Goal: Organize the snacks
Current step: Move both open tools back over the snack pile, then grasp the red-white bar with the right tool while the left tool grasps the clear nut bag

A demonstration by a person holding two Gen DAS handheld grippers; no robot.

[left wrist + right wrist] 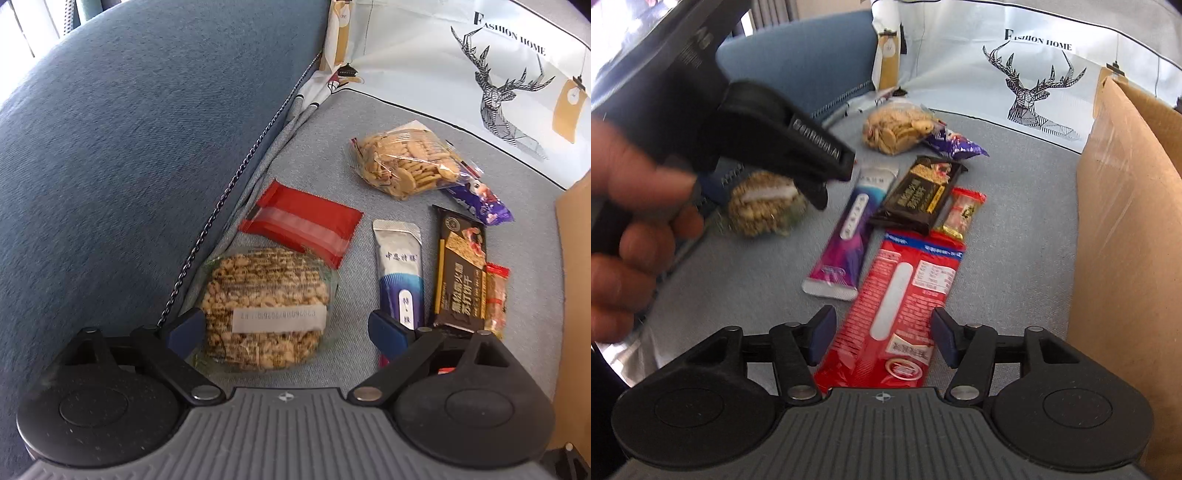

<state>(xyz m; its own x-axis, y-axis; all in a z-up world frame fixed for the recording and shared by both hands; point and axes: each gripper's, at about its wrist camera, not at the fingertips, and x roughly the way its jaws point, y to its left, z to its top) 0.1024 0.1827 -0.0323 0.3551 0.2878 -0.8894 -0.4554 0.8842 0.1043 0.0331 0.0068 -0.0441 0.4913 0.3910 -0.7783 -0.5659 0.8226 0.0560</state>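
My left tongs [286,326] are spread around the puffed-rice cake [264,312] by the sofa arm [129,147], right tongs [882,339] spread astride the red pack [901,306], neither pinching.

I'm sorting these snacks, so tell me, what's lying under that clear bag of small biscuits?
A purple wrapper pokes out from beneath the biscuit bag, on the side nearest the black cracker pack. Its far end is covered by the bag, so how much lies underneath cannot be seen.

snacks [399,266] on sofa seat [524,229] | cardboard box [1126,221] right | cushion [960,66] behind
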